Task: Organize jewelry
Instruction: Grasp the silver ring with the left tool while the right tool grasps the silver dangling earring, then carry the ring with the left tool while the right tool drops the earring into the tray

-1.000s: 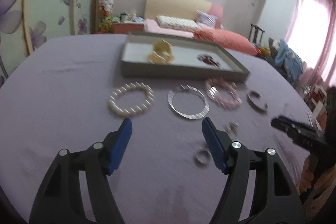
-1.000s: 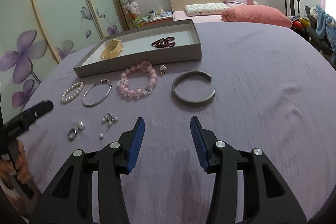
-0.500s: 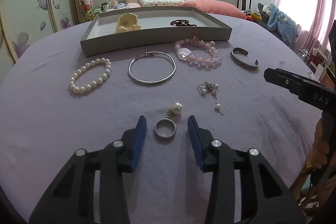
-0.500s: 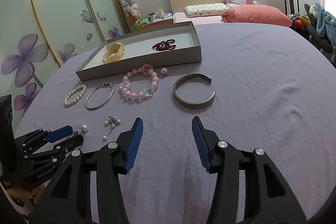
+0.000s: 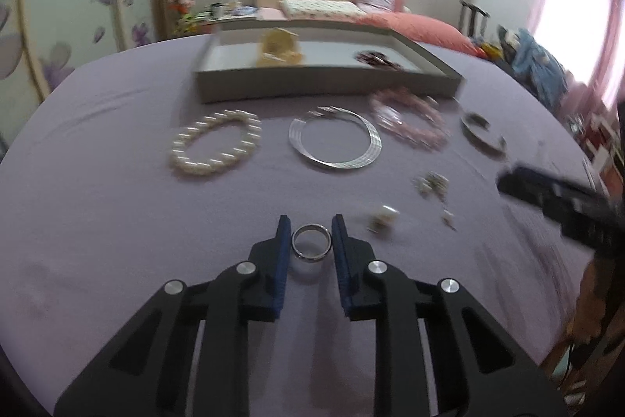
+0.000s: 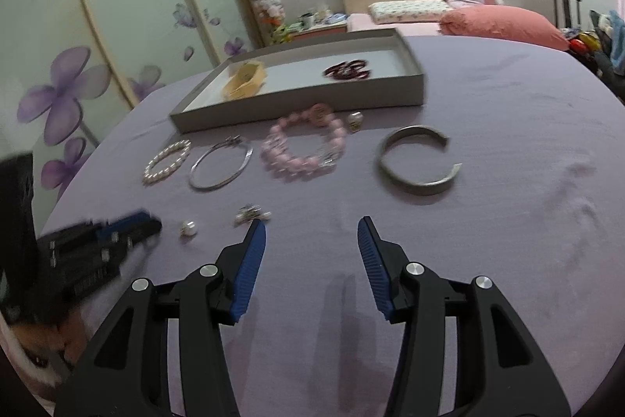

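I read the scene from the large items down. The round table under a lilac cloth [image 5: 117,221] carries a shallow grey rectangular tray [image 5: 324,86] at its far side; a tan bracelet and a dark red beaded piece already lie inside.

Between the tray and the grippers a row of loose pieces lies on the cloth: white pearl bracelet [image 5: 215,147], thin silver bangle [image 5: 336,141], pink bead bracelet [image 5: 410,122], open grey metal cuff [image 6: 420,159]. Nearer still are a small silver earring cluster [image 6: 252,213] and a single pearl stud [image 6: 188,228].

Key relation: the plain silver ring [image 5: 311,242] sits directly between the blue pads of the left gripper [image 5: 311,235], lying flat with its opening upward. The pads flank it on both sides, touching or nearly so. Motion blur keeps me from telling whether it is pinched or lifted. I judge the jaws narrowed around it, grip unconfirmed.

The tray lies straight ahead of the left gripper, well apart, past the bangle.

The right gripper [image 6: 312,235] hovers with jaws spread wide and holds nothing. The left is clearly the nearer one to the ring.

Risk, my judgement: a thin smooth ring may slip or flip under a side pinch.
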Motion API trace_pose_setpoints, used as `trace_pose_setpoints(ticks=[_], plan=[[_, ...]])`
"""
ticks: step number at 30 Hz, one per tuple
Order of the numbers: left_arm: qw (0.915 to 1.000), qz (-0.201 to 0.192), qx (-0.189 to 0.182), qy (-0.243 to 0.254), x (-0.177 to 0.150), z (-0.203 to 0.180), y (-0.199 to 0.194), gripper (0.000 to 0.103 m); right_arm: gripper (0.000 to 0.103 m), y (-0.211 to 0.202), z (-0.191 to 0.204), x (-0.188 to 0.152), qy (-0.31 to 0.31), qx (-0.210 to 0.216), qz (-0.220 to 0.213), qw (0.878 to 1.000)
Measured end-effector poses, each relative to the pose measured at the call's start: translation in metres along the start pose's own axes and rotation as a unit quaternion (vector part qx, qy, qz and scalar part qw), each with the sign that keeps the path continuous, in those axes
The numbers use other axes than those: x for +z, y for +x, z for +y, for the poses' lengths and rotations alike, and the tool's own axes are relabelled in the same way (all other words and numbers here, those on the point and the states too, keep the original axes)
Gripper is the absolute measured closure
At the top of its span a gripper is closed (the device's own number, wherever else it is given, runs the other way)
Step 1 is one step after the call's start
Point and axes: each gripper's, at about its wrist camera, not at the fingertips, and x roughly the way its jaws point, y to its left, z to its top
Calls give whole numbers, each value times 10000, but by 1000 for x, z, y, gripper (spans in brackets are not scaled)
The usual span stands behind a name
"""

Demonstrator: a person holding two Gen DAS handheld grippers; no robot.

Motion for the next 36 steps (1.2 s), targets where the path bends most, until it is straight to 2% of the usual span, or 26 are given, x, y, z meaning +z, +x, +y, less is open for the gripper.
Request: trace_pose_setpoints(ticks=[6, 8, 10, 15, 16, 17, 18, 23, 29, 36], plan=[[9980, -268, 191, -543, 18, 41, -11, 81, 53, 19, 30, -2, -382, 148, 349, 9986], [9970, -342, 221, -656, 22, 50, -14, 81, 52, 26, 39, -2, -540, 86, 481, 9973], [9960, -418, 250, -753, 25, 57, -18, 81, 53, 32, 48, -1, -789, -148, 510, 9955], [9943, -501, 266, -901, 26, 68, -22, 81, 66, 46, 57, 9, -1033, -466, 502, 9923], [9941, -502, 263, -923, 26, 70, -22, 81, 71, 48, 58, 11, -1059, -472, 506, 9920], [9941, -501, 260, -929, 25, 70, -22, 81, 81, 50, 59, 13, -1050, -440, 546, 9920], [9940, -496, 252, -938, 25, 71, -22, 81, 84, 51, 60, 14, -1065, -415, 568, 9918], [9941, -477, 224, -953, 21, 72, -22, 81, 91, 47, 61, 11, -1207, -508, 546, 9899], [9939, -482, 221, -966, 20, 72, -24, 81, 92, 37, 40, 10, -874, -636, 462, 9931], [9929, -580, 190, -1018, 17, 70, -33, 81, 92, -11, 4, 20, -178, -539, -296, 9980]])
